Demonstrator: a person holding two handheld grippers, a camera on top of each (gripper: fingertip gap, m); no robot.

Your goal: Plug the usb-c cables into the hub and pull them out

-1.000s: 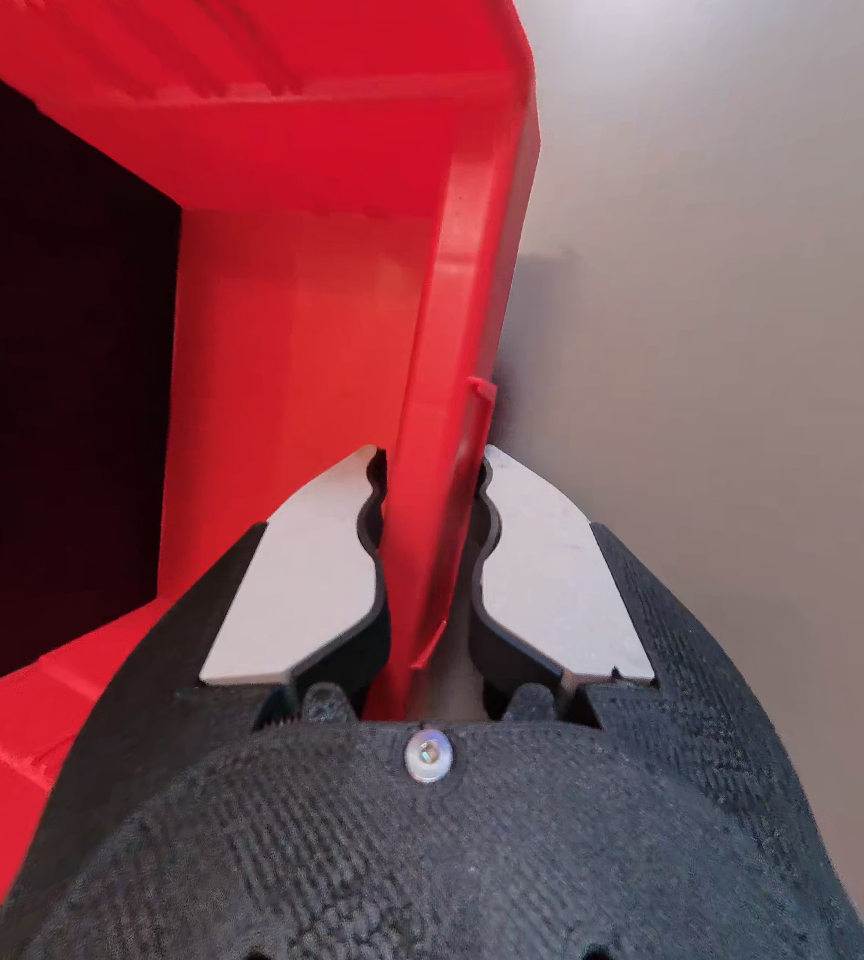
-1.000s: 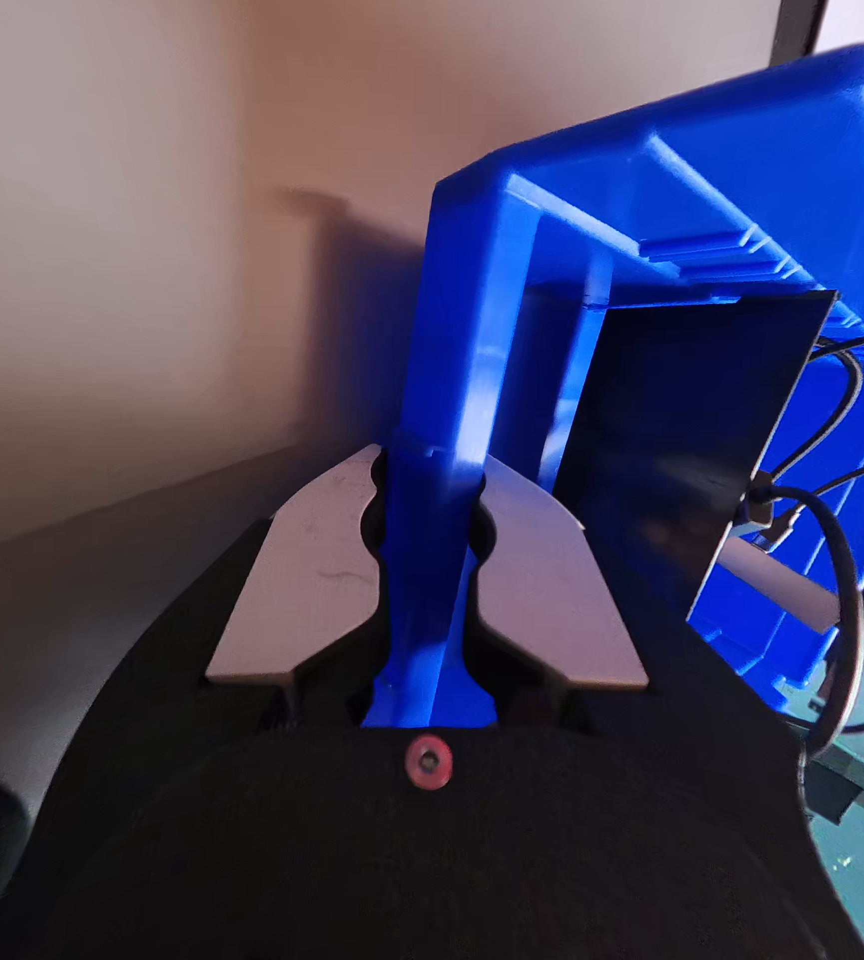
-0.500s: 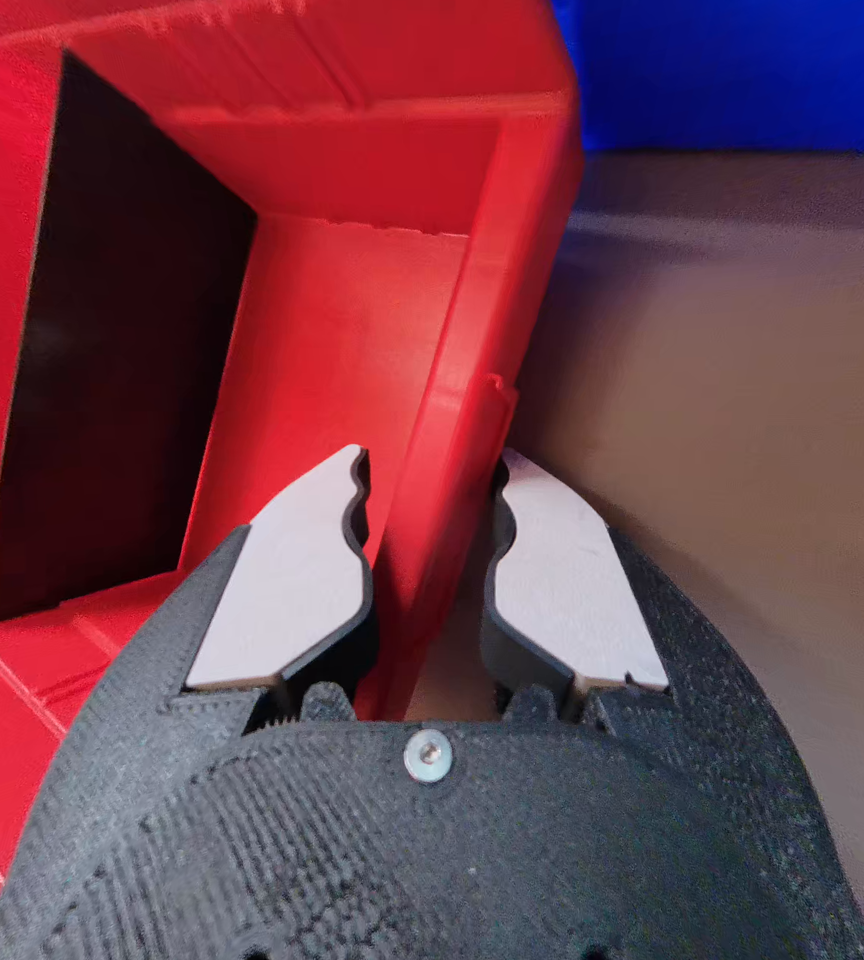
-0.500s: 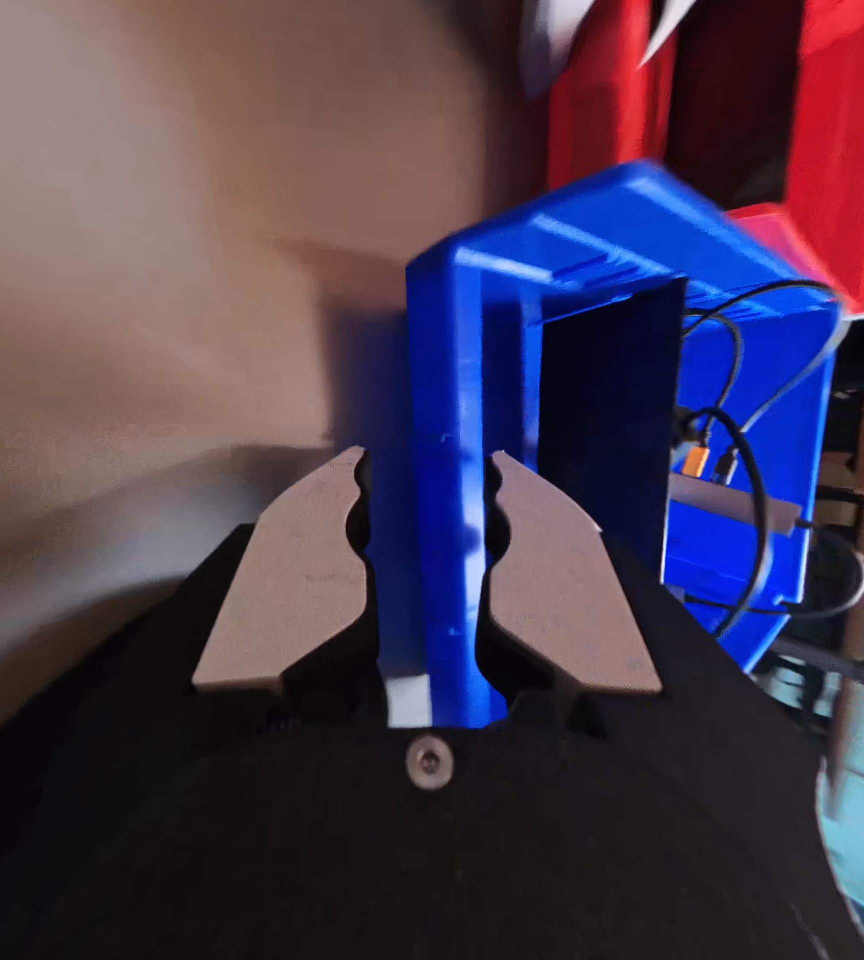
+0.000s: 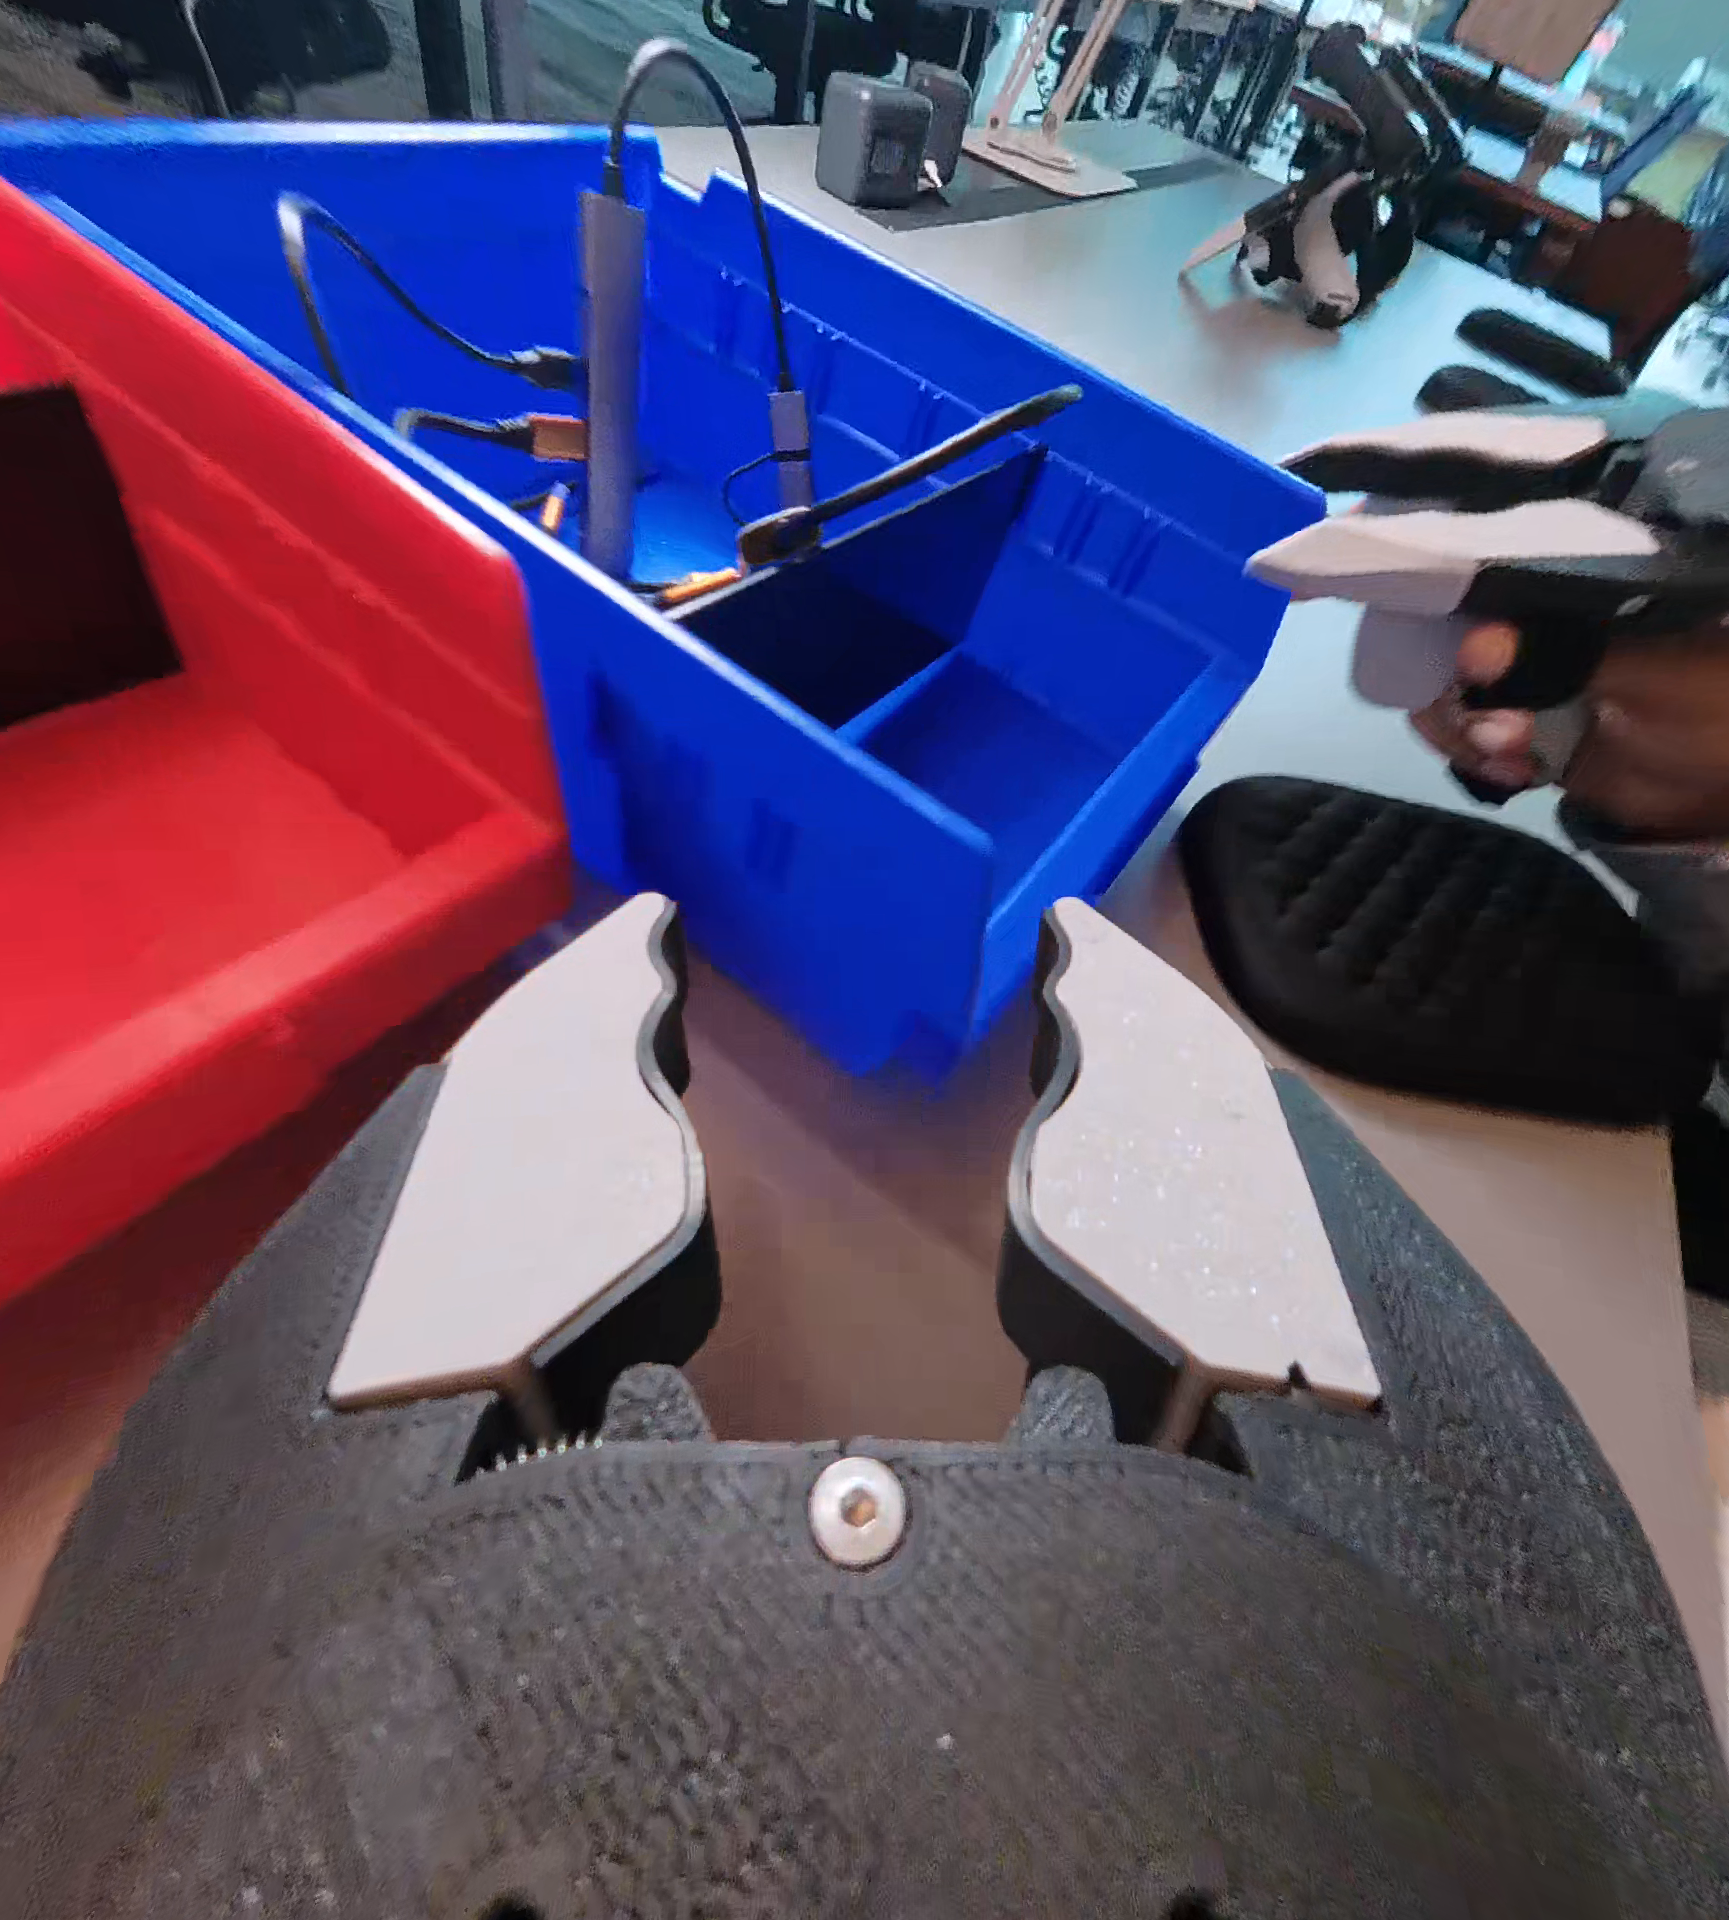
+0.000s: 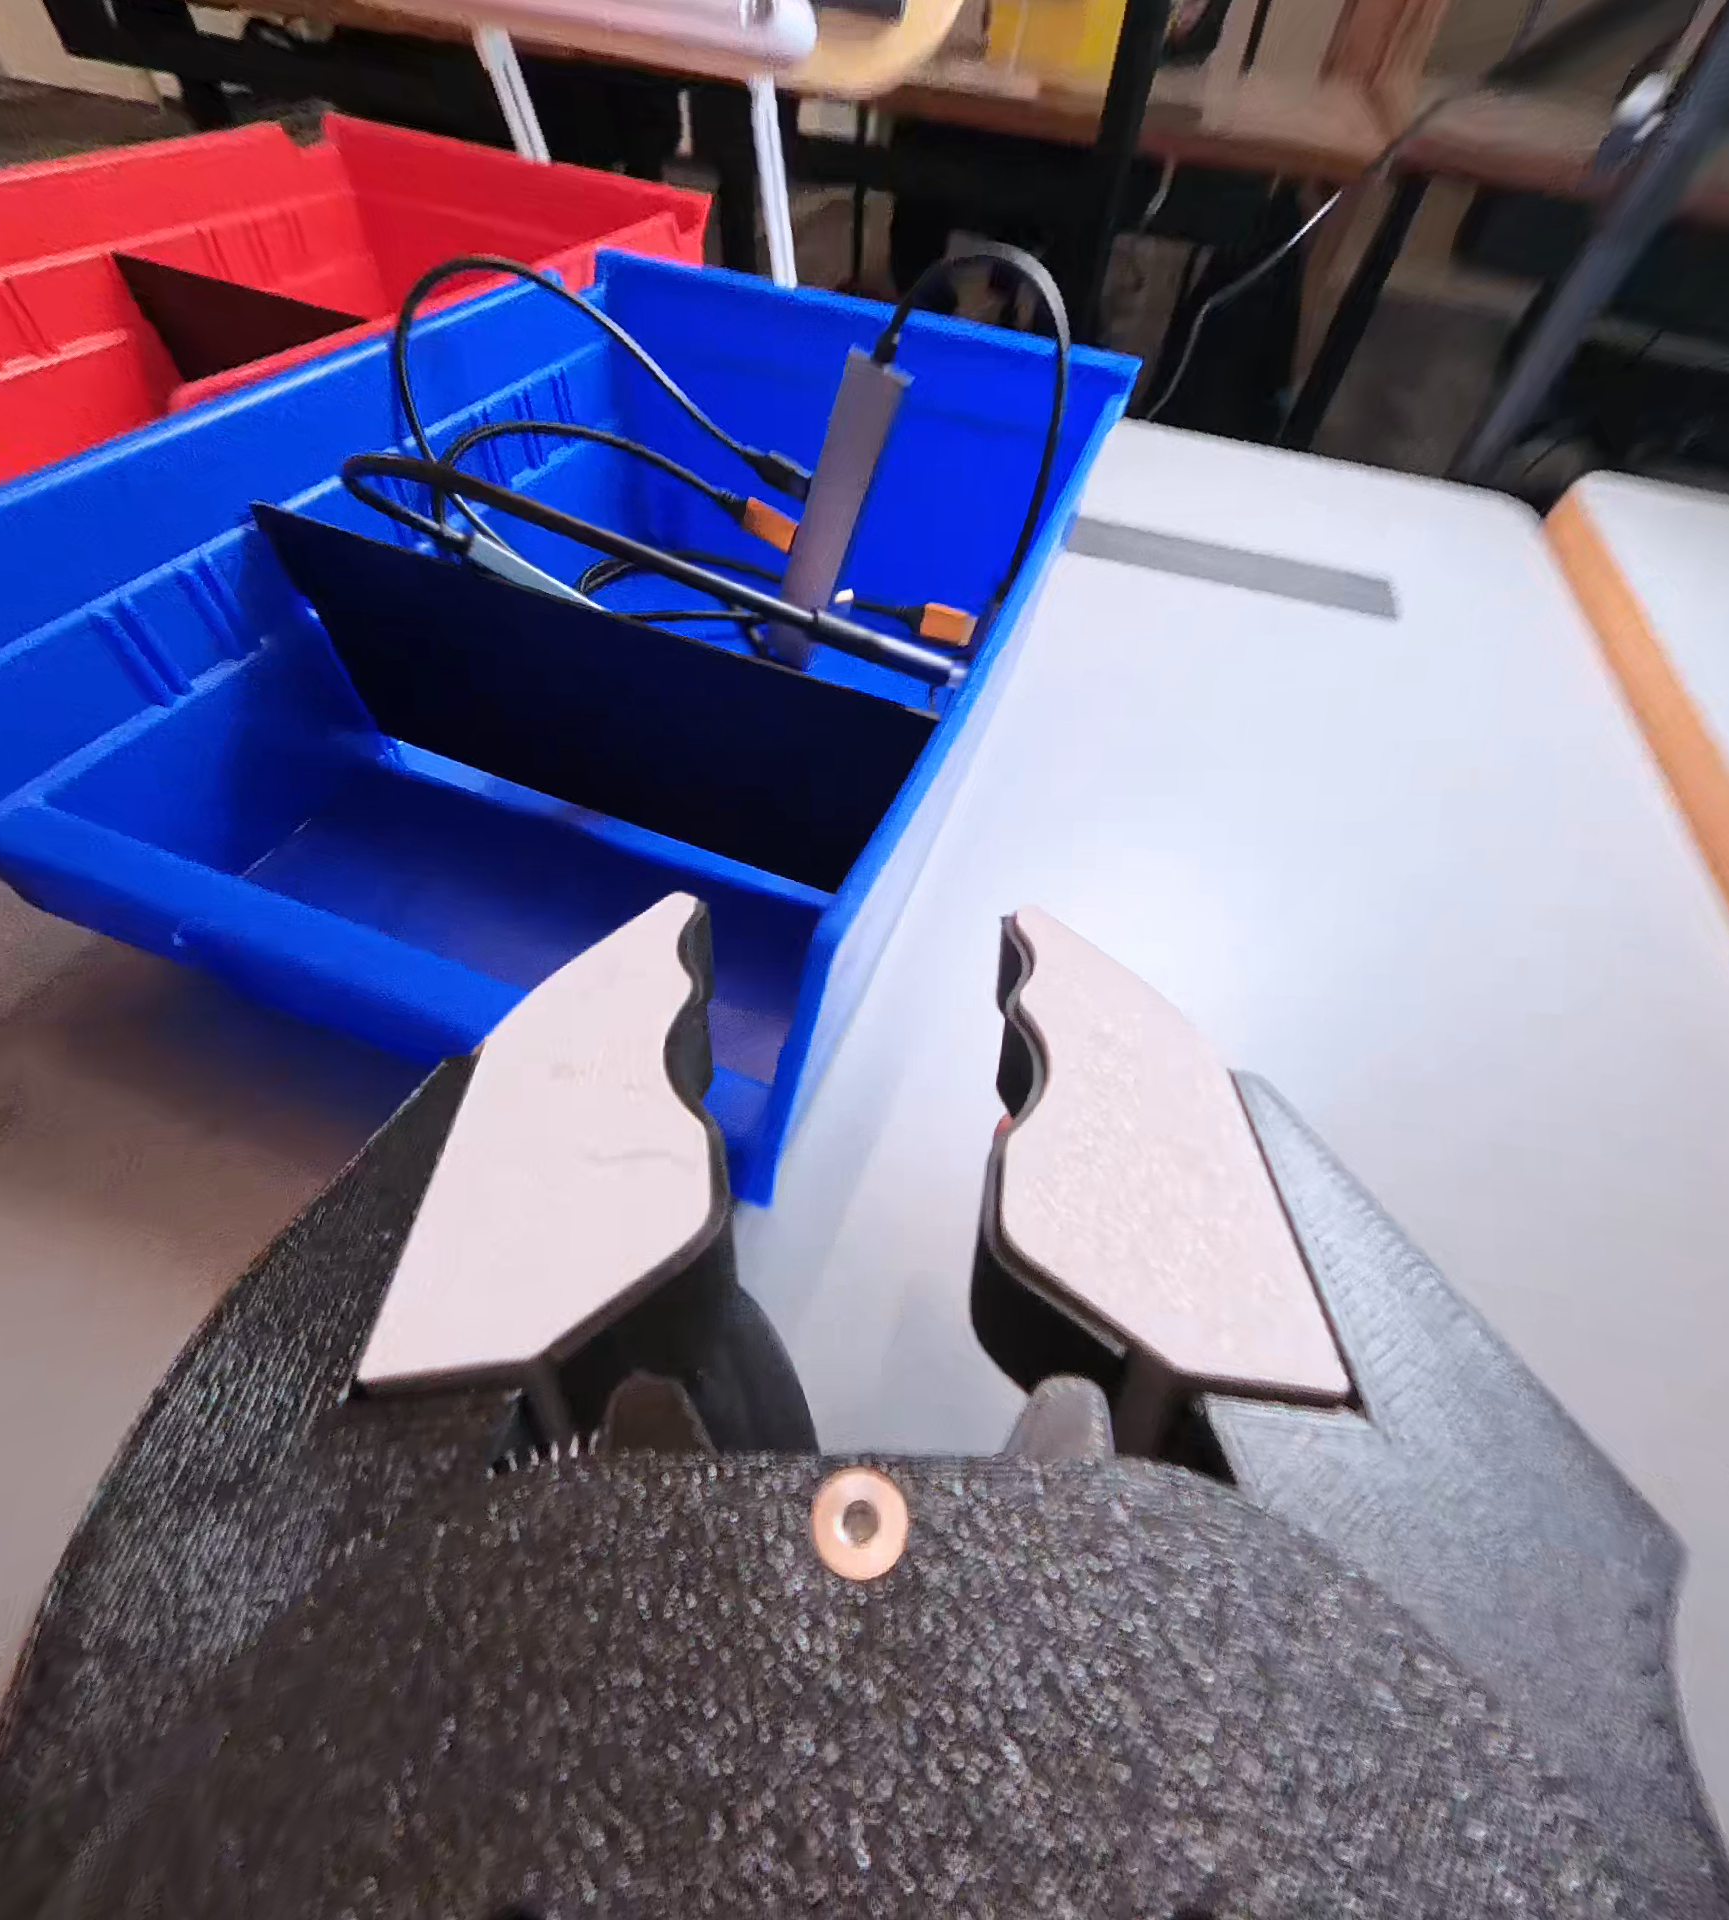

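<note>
A grey stick-shaped hub (image 5: 611, 395) stands upright in the back compartment of a blue bin (image 5: 798, 873), with its own lead looping off the top. Black cables (image 6: 548, 301) with orange plugs (image 6: 772, 523) lie around the hub (image 6: 834, 499); two plugs meet its side and another orange plug (image 6: 946, 623) lies loose. My left gripper (image 5: 855, 925) is open and empty just before the bin's front corner. My right gripper (image 6: 849, 925) is open and empty at the blue bin's (image 6: 268, 935) near right corner. It also shows in the left wrist view (image 5: 1275, 509), held by a hand.
A red bin (image 5: 164, 883) with a black divider sits against the blue bin's left side. A black divider (image 6: 611, 717) splits the blue bin. A black padded rest (image 5: 1411, 935) lies on the table (image 6: 1307, 883) to the right. Desks and gear stand beyond. The hub (image 6: 834, 499) is about 20 centimetres from both grippers' fingertips. The left camera catches it too, in the left wrist view (image 5: 613, 366).
Both grippers opened and let go of the bin walls, the left of the red bin and the right of the blue bin. Both pulled back, and the bins now sit flat on the table.
</note>
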